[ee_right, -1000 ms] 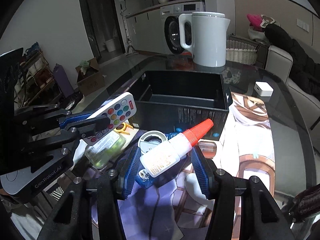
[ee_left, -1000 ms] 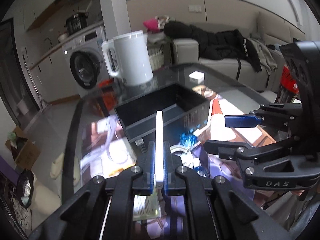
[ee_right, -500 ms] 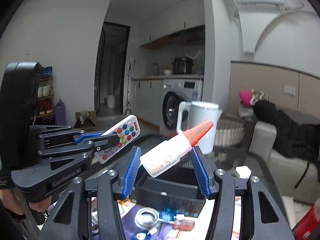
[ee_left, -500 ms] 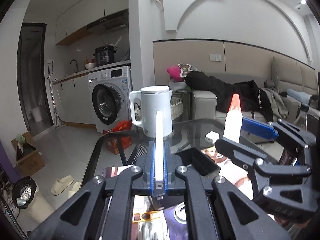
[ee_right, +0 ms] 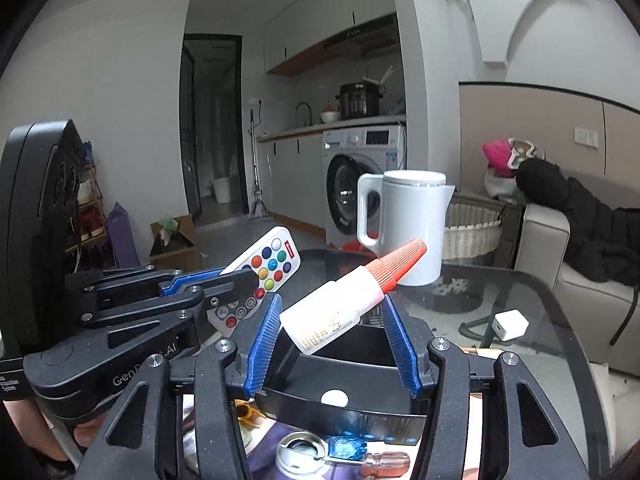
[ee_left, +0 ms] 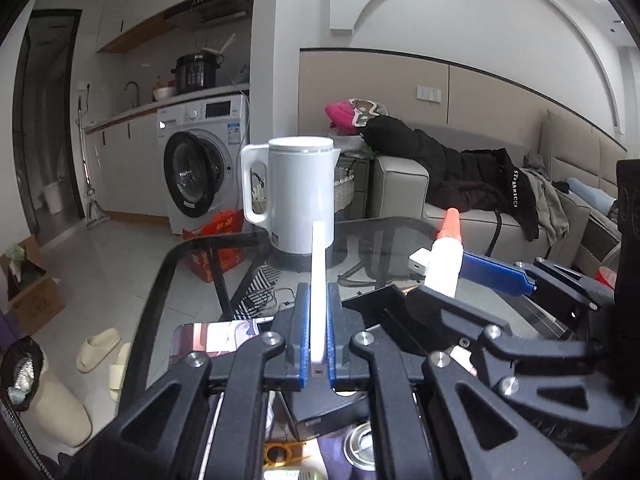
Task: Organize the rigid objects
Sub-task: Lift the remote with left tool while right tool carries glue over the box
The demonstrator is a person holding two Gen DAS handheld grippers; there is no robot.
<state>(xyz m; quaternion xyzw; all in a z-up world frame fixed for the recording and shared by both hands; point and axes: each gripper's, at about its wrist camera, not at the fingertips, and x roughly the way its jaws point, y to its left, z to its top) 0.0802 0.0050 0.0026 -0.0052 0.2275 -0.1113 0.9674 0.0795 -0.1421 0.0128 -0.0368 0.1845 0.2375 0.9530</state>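
Observation:
My left gripper (ee_left: 318,340) is shut on a thin white remote (ee_left: 318,292), seen edge-on; the right wrist view shows its face with coloured buttons (ee_right: 262,276). My right gripper (ee_right: 332,340) is shut on a white glue bottle with a red cap (ee_right: 352,300), tilted up to the right; the bottle also shows in the left wrist view (ee_left: 444,260). Both grippers are held above an open black box (ee_right: 360,360) on the glass table (ee_right: 520,292). The box's rim shows in the left wrist view (ee_left: 376,300).
A white kettle (ee_right: 412,228) stands at the table's far side, a white charger (ee_right: 510,324) to its right. A tape roll (ee_right: 298,454), a red-handled screwdriver (ee_right: 380,462) and a yellow clip (ee_right: 246,410) lie before the box. A sofa (ee_left: 460,200) stands behind.
Both grippers have risen and tilted up from the table, each keeping its object. The view has gone from looking down into the box to looking level across the room.

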